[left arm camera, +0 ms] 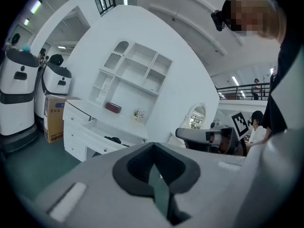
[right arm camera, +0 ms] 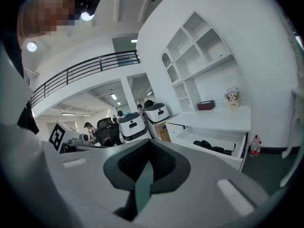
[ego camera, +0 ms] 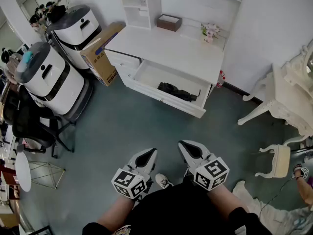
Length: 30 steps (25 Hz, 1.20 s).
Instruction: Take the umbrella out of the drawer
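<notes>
A black folded umbrella (ego camera: 177,92) lies in the open drawer (ego camera: 146,88) of a white desk (ego camera: 168,50), far across the teal floor. It also shows small in the left gripper view, umbrella (left arm camera: 113,139), and in the right gripper view, umbrella (right arm camera: 213,147). My left gripper (ego camera: 149,153) and right gripper (ego camera: 185,145) hang side by side close to my body, well short of the desk. Both are shut with nothing between the jaws, as the left gripper (left arm camera: 154,164) and right gripper (right arm camera: 147,164) show in their own views.
Two white wheeled machines (ego camera: 51,77) and a cardboard box (ego camera: 100,53) stand left of the desk, with a black office chair (ego camera: 29,126) nearer. An ornate white table (ego camera: 288,99) and stool (ego camera: 279,160) stand at right. A brown box (ego camera: 169,22) and flowers (ego camera: 211,31) sit on the desk.
</notes>
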### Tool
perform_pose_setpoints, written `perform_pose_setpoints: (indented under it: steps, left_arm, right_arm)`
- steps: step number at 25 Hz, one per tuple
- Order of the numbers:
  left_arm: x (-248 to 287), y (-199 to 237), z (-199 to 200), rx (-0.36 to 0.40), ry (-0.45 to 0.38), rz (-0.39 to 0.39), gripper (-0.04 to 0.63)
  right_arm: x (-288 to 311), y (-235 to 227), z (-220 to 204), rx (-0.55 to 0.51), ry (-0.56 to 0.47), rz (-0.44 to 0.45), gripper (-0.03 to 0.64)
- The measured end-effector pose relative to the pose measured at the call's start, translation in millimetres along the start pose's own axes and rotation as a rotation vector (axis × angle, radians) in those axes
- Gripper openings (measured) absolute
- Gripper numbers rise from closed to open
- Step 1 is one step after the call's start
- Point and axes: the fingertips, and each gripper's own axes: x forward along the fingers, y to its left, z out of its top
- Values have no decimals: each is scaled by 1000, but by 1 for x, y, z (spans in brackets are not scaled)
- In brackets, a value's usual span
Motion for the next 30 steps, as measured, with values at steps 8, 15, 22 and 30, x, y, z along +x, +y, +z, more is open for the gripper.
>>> perform_pose_setpoints:
  steps: [8, 15, 22, 30]
  left_arm:
    - [1, -2, 0, 0, 3, -5, 0]
    - [-2, -3, -2, -2, 1, -11, 0]
    - [-5, -2, -2, -2, -1, -10, 0]
    - [-11, 6, -1, -6, 4, -4, 0]
  right_arm:
    - [-2, -1, 1, 15, -13, -1, 26]
    - [-4, 2, 1, 28, -30, 11, 28]
    - [-2, 6, 0, 20, -26, 21, 28]
    - [4, 9, 1, 7, -19, 1, 27]
